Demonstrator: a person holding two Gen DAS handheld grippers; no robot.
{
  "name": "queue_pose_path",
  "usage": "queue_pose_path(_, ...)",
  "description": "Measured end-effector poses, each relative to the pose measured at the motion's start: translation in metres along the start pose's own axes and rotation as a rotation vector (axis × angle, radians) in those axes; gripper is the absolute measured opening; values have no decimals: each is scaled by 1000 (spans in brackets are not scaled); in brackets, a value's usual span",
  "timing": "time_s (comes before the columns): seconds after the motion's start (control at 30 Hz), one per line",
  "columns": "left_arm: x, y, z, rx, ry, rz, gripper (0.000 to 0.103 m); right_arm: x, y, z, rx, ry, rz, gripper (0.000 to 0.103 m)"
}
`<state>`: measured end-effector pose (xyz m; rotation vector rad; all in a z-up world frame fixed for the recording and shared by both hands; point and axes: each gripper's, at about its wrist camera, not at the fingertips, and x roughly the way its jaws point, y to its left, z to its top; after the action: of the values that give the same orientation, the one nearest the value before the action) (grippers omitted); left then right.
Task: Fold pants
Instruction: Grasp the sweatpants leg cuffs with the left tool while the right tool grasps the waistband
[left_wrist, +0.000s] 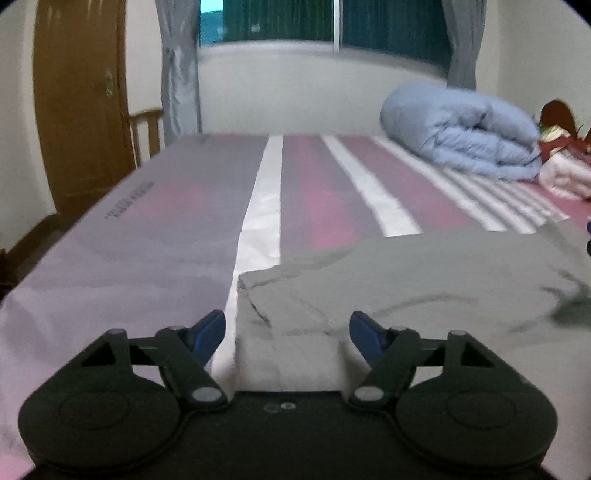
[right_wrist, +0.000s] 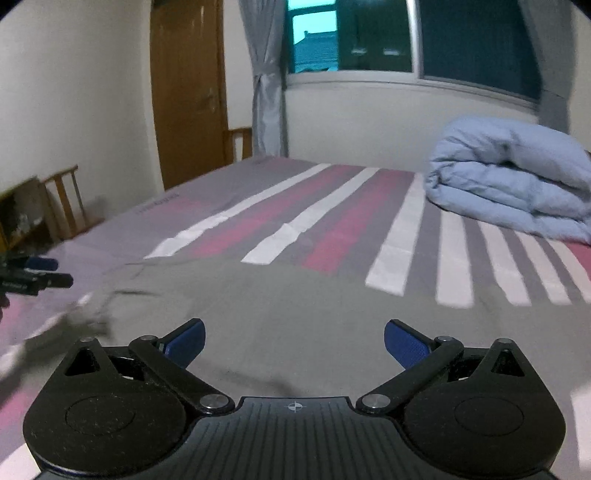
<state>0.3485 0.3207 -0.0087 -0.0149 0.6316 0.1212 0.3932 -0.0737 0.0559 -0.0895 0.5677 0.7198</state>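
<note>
Grey pants (left_wrist: 406, 280) lie spread on the striped bed sheet (left_wrist: 147, 229). In the left wrist view their left end, with a folded corner, sits just ahead of my left gripper (left_wrist: 288, 325). That gripper stands open, its blue pads (left_wrist: 212, 326) apart on either side of the cloth edge and not pressing on it. In the right wrist view the pants (right_wrist: 295, 295) fill the space in front of my right gripper (right_wrist: 295, 341), which is open low over the cloth with nothing gripped. The left gripper (right_wrist: 40, 273) shows at that view's left edge.
A rolled light-blue duvet (right_wrist: 517, 181) rests on the bed's far right side. Beside it in the left wrist view are red and white pillows (left_wrist: 565, 162). A brown door (right_wrist: 188, 92), a wooden chair (right_wrist: 62, 199), grey curtains and a window stand beyond the bed.
</note>
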Motion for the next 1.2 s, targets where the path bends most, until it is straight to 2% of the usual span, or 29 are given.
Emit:
queue_pose_path(0.03, 17, 6, 4, -7, 17, -2, 66, 18, -7, 4, -10, 12, 5, 94)
queue_pose_path(0.07, 33, 10, 8, -10, 34, -10, 66, 38, -13, 8, -20, 27, 14, 77)
queue_pose_path(0.13, 59, 11, 15, 7, 58, -1, 65, 71, -21, 12, -34, 51, 17, 66)
queue_pose_path(0.3, 104, 12, 17, 38, 139, -19, 65, 131, -41, 19, -90, 91, 23, 66)
queue_pose_path(0.4, 115, 17, 18, 48, 159, -46, 67, 160, -46, 22, -157, 159, 21, 66)
queue_pose_path(0.47, 123, 25, 22, 39, 172, -70, 69, 171, -53, 24, -189, 182, 28, 66)
queue_pose_path(0.6, 141, 34, 30, 38, 192, -112, 73, 191, -62, 24, -215, 282, 67, 66)
queue_pose_path(0.67, 148, 34, 30, 49, 188, -132, 70, 200, -62, 22, -219, 323, 80, 66)
queue_pose_path(0.7, 150, 34, 30, 48, 183, -147, 61, 203, -63, 20, -220, 327, 88, 65)
queue_pose_path(0.73, 150, 34, 30, 53, 174, -169, 51, 204, -63, 19, -213, 331, 110, 55)
queue_pose_path(0.8, 148, 32, 30, 68, 150, -173, 38, 204, -62, 18, -222, 318, 116, 36)
queue_pose_path(0.83, 147, 32, 30, 57, 146, -178, 29, 203, -60, 17, -232, 310, 105, 19)
queue_pose_path(0.87, 144, 32, 31, 54, 137, -189, 23, 200, -59, 17, -238, 299, 92, 10)
queue_pose_path(0.9, 140, 30, 31, 57, 127, -194, 16, 195, -58, 17, -237, 284, 87, 9)
queue_pose_path(1.0, 122, 22, 31, 96, 79, -172, 12, 165, -50, 18, -254, 213, 69, 8)
queue_pose_path(1.13, 78, 25, 38, 85, -70, -176, 12, 114, -29, 31, -279, 119, 64, 8)
queue_pose_path(1.2, 48, 28, 38, 80, -159, -206, 12, 80, -13, 35, -315, 73, 63, 8)
